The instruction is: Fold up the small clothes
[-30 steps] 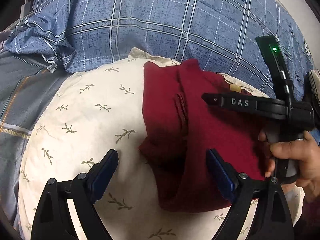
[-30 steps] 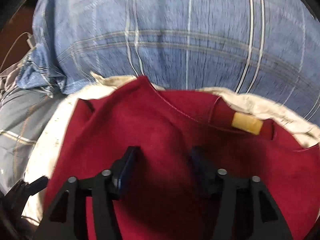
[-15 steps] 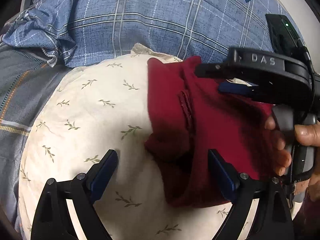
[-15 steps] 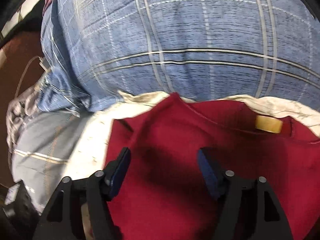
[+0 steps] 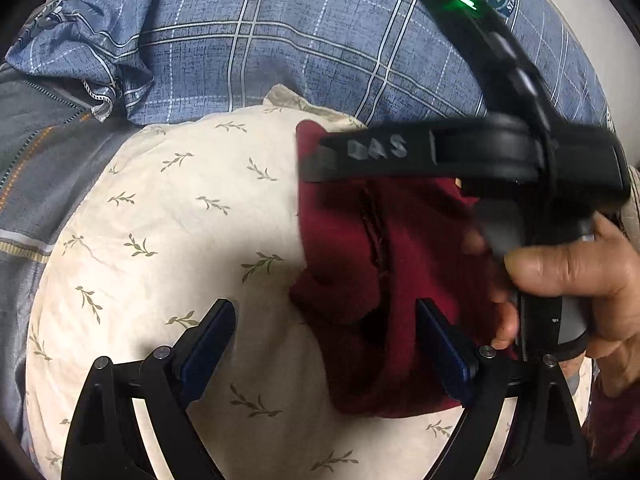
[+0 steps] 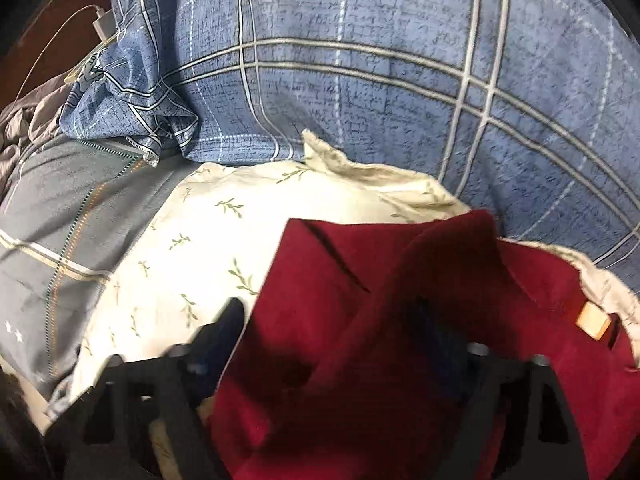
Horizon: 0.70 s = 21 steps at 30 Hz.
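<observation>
One small dark-red garment (image 5: 404, 280) is what we are working on, and it lies on a cream pillow with a leaf print (image 5: 168, 248), toward that pillow's right side in the left wrist view. It looks partly folded to us: one layer is doubled over, with a bunched corner at its near left edge and a slit-like seam running along the top layer. A tan label (image 6: 593, 321) shows inside its far edge in the right wrist view. We judge the fold only begun; the edges are uneven, and squaring and a further fold seem left to do.

Our left gripper (image 5: 326, 344) hangs over the garment's left edge with jaws spread wide, one finger above bare pillow, the other above red cloth, holding nothing. Our right gripper (image 6: 332, 332) is blurred, low over the garment; its jaws look spread, and we cannot see cloth pinched between them. Our right hand (image 5: 576, 276) grips its handle.

Beyond the pillow lies blue plaid bedding (image 6: 360, 80), with grey striped bedding (image 6: 60, 216) to the left.
</observation>
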### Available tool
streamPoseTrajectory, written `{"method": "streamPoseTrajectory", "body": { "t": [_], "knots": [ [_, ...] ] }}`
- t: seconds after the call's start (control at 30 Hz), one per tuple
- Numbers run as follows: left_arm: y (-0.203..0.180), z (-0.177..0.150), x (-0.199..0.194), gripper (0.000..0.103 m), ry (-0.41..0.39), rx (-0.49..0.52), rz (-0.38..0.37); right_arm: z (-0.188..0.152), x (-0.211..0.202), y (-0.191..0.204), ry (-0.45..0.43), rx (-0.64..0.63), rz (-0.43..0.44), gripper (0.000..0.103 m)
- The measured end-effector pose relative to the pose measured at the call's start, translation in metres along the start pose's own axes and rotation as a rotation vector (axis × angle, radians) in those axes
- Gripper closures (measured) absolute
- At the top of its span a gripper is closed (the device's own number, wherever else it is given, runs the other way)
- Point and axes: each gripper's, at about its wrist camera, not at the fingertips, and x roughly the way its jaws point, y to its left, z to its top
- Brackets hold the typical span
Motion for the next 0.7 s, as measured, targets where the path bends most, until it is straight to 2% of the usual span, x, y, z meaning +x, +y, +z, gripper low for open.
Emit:
{"method": "streamPoseTrajectory", "body": {
  "t": [0.03,0.07,0.17,0.3,0.4,0.47,0.5,0.57,0.6,0.63,0.7],
  "knots": [
    [-0.001,0.000,-0.001,0.012,-0.010,0.004,-0.004,-0.003,-0.006,-0.005,-0.020,-0.007,0.030,0.070],
    [-0.001,0.000,-0.001,0.012,-0.016,0.007,-0.005,-0.007,-0.013,-0.009,-0.040,-0.009,0.056,0.077],
    [-0.003,0.000,0.000,0.012,-0.027,0.022,-0.012,-0.015,-0.031,-0.018,-0.093,-0.004,0.085,0.084],
    [-0.004,0.002,0.003,0.012,-0.042,0.016,-0.023,-0.020,-0.051,-0.029,-0.130,0.026,0.118,0.088],
    [-0.004,0.005,0.006,0.014,-0.080,-0.004,-0.055,-0.021,-0.053,-0.032,-0.130,0.037,0.120,0.088],
    [-0.005,0.005,0.012,0.033,-0.066,-0.003,-0.110,-0.023,-0.057,-0.036,-0.129,0.041,0.121,0.088],
    [-0.006,0.005,0.015,0.046,-0.055,0.002,-0.121,-0.025,-0.059,-0.038,-0.128,0.043,0.121,0.088],
    [-0.006,0.005,0.016,0.053,-0.070,0.017,-0.121,-0.025,-0.059,-0.040,-0.121,0.053,0.123,0.088],
    [-0.006,0.005,0.015,0.060,-0.079,0.016,-0.144,-0.025,-0.059,-0.041,-0.116,0.062,0.127,0.088],
    [-0.005,0.005,0.012,0.064,-0.086,0.007,-0.171,-0.025,-0.058,-0.042,-0.110,0.078,0.136,0.082],
    [-0.006,0.005,0.005,0.066,-0.118,0.003,-0.216,-0.023,-0.058,-0.045,-0.101,0.137,0.153,0.058]
  ]
}}
